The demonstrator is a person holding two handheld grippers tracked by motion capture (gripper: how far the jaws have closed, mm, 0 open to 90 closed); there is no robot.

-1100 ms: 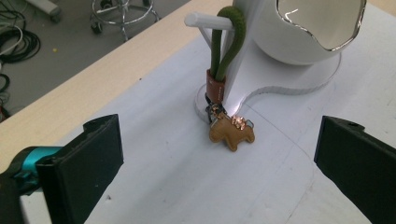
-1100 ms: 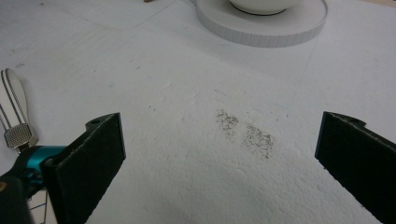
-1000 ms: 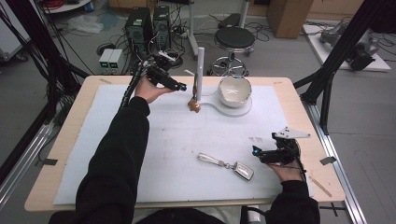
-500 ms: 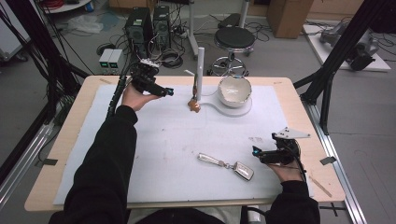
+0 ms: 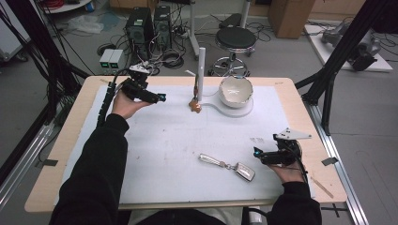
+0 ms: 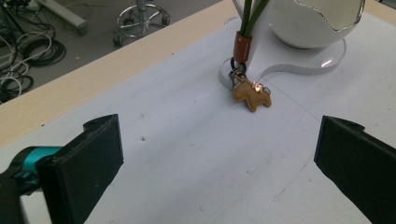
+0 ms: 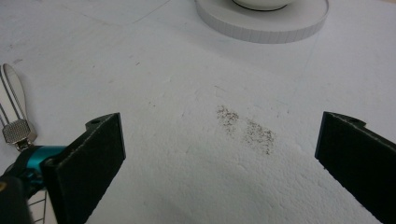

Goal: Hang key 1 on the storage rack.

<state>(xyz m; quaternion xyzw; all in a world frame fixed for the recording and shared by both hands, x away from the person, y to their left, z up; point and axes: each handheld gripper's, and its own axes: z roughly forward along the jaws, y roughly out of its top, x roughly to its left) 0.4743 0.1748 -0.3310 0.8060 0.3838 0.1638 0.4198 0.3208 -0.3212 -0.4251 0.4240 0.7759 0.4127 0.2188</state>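
Horse keychain [image 6: 252, 94] hangs on a strap from the white stand [image 5: 202, 70], and the little brown horse rests on the white mat of the tabletop [image 5: 65, 140]. It sits just beside the stand's round base, where a white bowl [image 5: 236, 90] stands. The left tool [image 5: 157, 97] is held up at the far left of the mat, pointing at the horse, well apart from it. Its two black jaws are wide apart with nothing between them. The right tool [image 5: 257, 153] rests low at the near right side, also with its jaws wide apart. A silver car key [image 5: 245, 171] with a shiny metal tag lies just beside that tool.
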